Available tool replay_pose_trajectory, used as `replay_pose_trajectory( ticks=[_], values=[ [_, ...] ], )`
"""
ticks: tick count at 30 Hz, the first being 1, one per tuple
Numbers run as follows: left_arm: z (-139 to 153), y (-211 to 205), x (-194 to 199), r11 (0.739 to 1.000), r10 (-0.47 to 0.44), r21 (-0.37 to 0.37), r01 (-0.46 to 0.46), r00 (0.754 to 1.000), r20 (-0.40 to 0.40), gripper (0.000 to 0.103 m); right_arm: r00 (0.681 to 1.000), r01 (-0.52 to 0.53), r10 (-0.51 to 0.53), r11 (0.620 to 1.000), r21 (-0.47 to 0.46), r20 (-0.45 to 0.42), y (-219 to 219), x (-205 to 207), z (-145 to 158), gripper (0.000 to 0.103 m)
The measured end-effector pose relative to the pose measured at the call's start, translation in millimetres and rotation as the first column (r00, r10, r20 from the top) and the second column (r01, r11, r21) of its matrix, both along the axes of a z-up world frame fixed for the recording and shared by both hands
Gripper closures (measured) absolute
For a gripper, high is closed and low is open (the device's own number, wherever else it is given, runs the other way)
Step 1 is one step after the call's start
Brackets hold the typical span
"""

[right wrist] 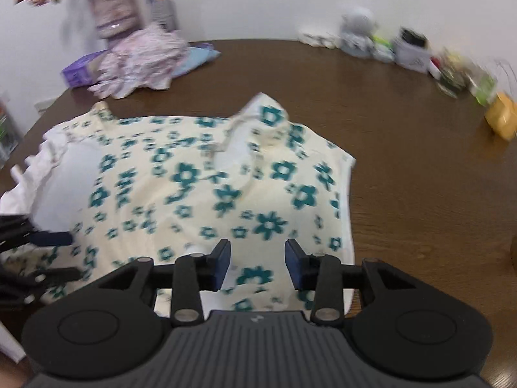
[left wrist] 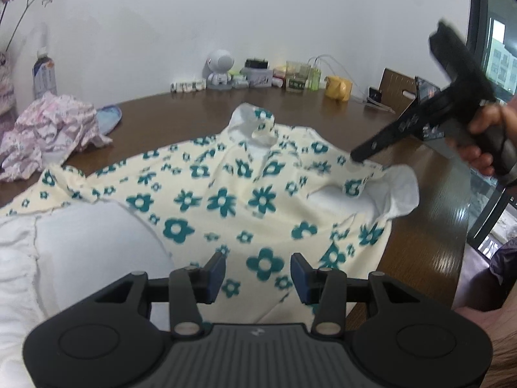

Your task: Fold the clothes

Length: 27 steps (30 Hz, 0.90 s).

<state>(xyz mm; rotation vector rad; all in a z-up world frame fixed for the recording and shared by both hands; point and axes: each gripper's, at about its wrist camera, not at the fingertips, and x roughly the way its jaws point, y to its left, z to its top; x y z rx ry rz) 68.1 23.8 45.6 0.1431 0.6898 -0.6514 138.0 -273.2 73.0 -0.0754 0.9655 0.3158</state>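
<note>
Two grippers work one cream shirt with teal flowers [left wrist: 226, 194], spread on the brown counter [right wrist: 420, 161] with its white sleeves out. The left gripper [left wrist: 257, 274] hovers over the hem, jaws wide and empty; the right gripper [right wrist: 257, 266] likewise. Judged: flattening or early folding; next, pinch a sleeve edge and bring it inward

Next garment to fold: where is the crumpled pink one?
In the left wrist view the pink garment lies bunched at the table's far left, beyond the floral shirt, near the bottle.
</note>
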Motion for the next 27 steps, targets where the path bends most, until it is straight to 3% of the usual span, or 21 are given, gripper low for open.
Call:
replay_pose_trajectory(
  ticks=[3, 6, 10, 14, 17, 21, 22, 23, 24, 25, 26, 27],
  values=[
    [11.5, -8.8, 7.4, 0.999, -0.021, -0.026, 0.021, 1.0, -0.02, 0.064, 0.999, 0.032, -0.031, 0.998, 0.054, -0.013, -16.4, 4.5, -10.2, 0.064],
    [24.4, -33.9, 12.9, 0.991, -0.124, -0.06, 0.121, 0.992, -0.035, 0.072, 0.999, 0.051, -0.052, 0.993, 0.102, 0.009, -35.1, 0.1, -14.3, 0.065],
    [35.1, -88.4, 14.4, 0.953, -0.294, -0.093, 0.288, 0.954, -0.051, 0.054, 0.998, 0.055, -0.059, 0.991, 0.123, 0.025, -56.9, -4.0, -23.6, 0.07],
    [26.8, -146.9, 19.0, 0.927, -0.374, -0.069, 0.368, 0.921, -0.11, 0.053, 0.997, 0.062, -0.066, 0.992, 0.107, 0.039, -80.2, -11.0, -33.3, 0.071],
    [9.5, -181.3, 25.1, 0.941, -0.338, -0.025, 0.339, 0.925, -0.177, 0.054, 0.998, 0.041, -0.045, 0.995, 0.091, 0.046, -92.6, -11.0, -41.7, 0.071],
    [-6.7, -196.5, 40.9, 0.983, -0.183, -0.03, 0.181, 0.957, -0.225, 0.063, 0.998, -0.034, 0.03, 0.995, 0.093, 0.051, -96.0, -10.2, -46.7, 0.071],
    [-8.6, -195.2, 45.2, 0.989, -0.148, -0.042, 0.142, 0.96, -0.237, 0.071, 0.997, -0.056, 0.051, 0.994, 0.093, 0.054, -95.8, -9.9, -47.4, 0.071],
    [-9.8, -192.9, 49.3, 0.992, -0.121, -0.057, 0.11, 0.961, -0.248, 0.092, 0.996, -0.077, 0.072, 0.993, 0.093, 0.056, -95.3, -9.3, -48.2, 0.071],
    [-10.9, -189.2, 53.0, 0.994, -0.099, -0.078, 0.081, 0.959, -0.265, 0.102, 0.994, -0.097, 0.092, 0.991, 0.095, 0.054, -94.2, -8.1, -49.2, 0.071],
    [-11.0, -184.0, 55.5, 0.993, -0.085, -0.104, 0.057, 0.955, -0.283, 0.101, 0.992, -0.118, 0.113, 0.988, 0.097, 0.052, -93.1, -6.8, -50.1, 0.071],
    [-10.3, -178.7, 57.4, 0.991, -0.073, -0.127, 0.037, 0.953, -0.295, 0.101, 0.99, -0.135, 0.131, 0.986, 0.098, 0.051, -92.7, -5.9, -50.7, 0.076],
    [-8.9, -173.1, 58.6, 0.989, -0.064, -0.15, 0.019, 0.951, -0.304, 0.101, 0.989, -0.145, 0.141, 0.985, 0.095, 0.053, -94.0, -5.5, -50.4, 0.096]
  ],
)
